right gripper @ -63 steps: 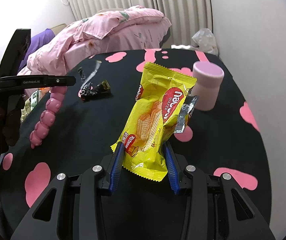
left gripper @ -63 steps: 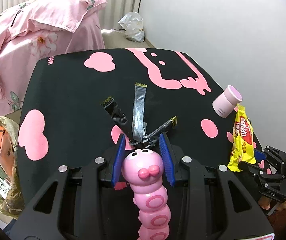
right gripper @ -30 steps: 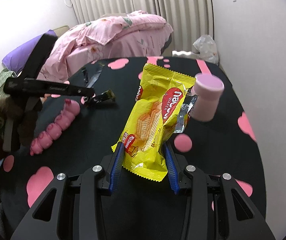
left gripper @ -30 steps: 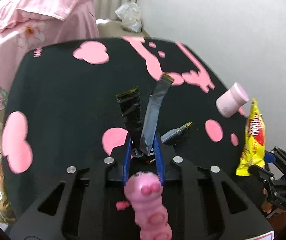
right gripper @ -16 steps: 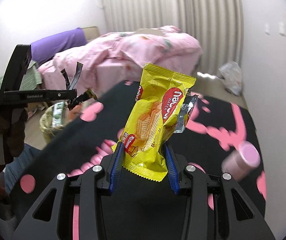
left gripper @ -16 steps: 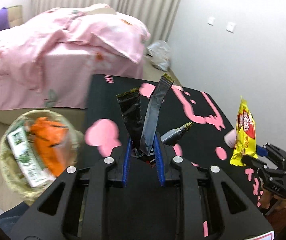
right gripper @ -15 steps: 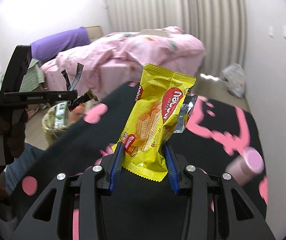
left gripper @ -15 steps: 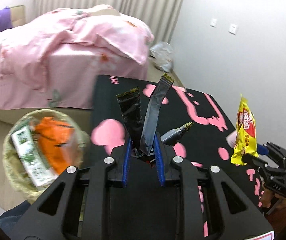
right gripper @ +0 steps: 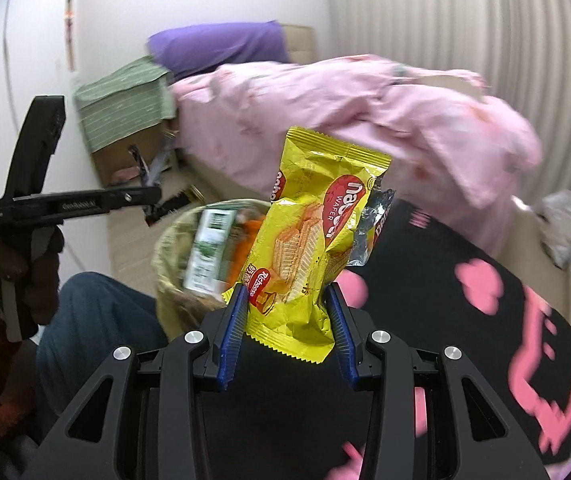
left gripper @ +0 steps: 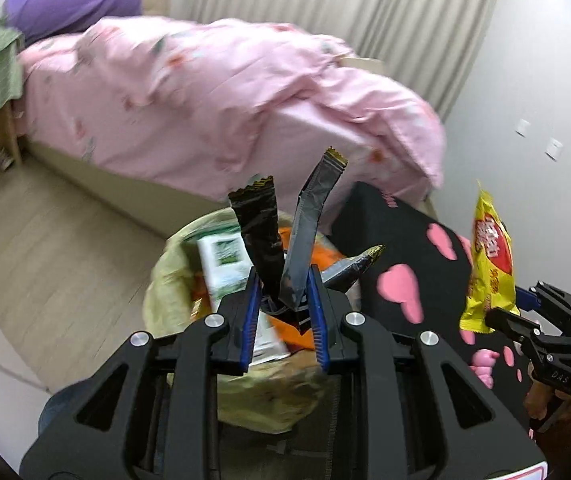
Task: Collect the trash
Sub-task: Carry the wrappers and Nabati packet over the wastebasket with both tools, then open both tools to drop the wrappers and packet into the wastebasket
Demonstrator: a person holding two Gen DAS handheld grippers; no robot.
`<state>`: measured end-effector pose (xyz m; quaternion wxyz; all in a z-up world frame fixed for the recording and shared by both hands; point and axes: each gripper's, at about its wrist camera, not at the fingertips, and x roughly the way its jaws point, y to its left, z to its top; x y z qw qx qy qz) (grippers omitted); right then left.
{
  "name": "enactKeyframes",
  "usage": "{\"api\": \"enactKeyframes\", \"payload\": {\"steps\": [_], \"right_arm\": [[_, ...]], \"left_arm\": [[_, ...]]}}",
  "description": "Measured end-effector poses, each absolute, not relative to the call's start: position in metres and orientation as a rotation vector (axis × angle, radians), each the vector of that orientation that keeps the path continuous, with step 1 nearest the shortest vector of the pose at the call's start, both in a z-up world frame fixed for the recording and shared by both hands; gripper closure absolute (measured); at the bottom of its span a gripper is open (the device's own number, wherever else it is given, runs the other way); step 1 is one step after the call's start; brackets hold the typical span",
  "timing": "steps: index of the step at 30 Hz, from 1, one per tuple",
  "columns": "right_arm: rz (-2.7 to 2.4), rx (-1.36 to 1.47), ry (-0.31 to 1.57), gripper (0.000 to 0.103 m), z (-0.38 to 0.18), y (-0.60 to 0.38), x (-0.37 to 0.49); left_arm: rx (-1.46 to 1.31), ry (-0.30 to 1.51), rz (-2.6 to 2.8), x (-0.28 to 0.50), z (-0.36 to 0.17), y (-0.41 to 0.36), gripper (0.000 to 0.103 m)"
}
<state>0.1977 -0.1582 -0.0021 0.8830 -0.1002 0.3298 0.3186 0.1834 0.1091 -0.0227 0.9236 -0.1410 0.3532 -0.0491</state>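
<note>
Here, my left tongs (left gripper: 283,306) pinch a bundle of dark wrappers (left gripper: 285,240) above the lined trash basket (left gripper: 157,280) beside the worktop (left gripper: 385,240), while my right tongs (right gripper: 287,322) clamp a yellow wafer packet (right gripper: 309,240) nearby.

We see yellow-red wafer packet (right gripper: 309,248), black-silver wrappers (left gripper: 285,240), black tablecloth (right gripper: 445,280) with pink blotches, pink quilt (left gripper: 205,92).

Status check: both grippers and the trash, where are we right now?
Left gripper shut on dark wrappers, above the lined trash basket. Right gripper shut on yellow wafer packet, near the basket. Nothing blocking.
</note>
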Motion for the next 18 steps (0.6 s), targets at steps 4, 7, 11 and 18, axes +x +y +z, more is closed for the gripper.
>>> {"api": "enactKeyframes", "payload": {"steps": [4,7,11,18], "right_arm": [[0.750,-0.299,0.743,0.064,-0.020,-0.111,0.225],[0.774,-0.355,0.819,0.064,-0.038,-0.083,0.256],[0.807,-0.402,0.947,0.064,-0.064,-0.057,0.293],[0.860,-0.450,1.046,0.064,-0.089,-0.026,0.324]], "left_arm": [[-0.349,0.795,-0.101,0.192,-0.055,0.128,0.082],[-0.380,0.837,-0.094,0.202,-0.076,0.134,0.082],[-0.374,0.877,-0.096,0.216,-0.092,0.132,0.082],[-0.381,0.931,-0.085,0.242,-0.114,0.133,0.082]]}}
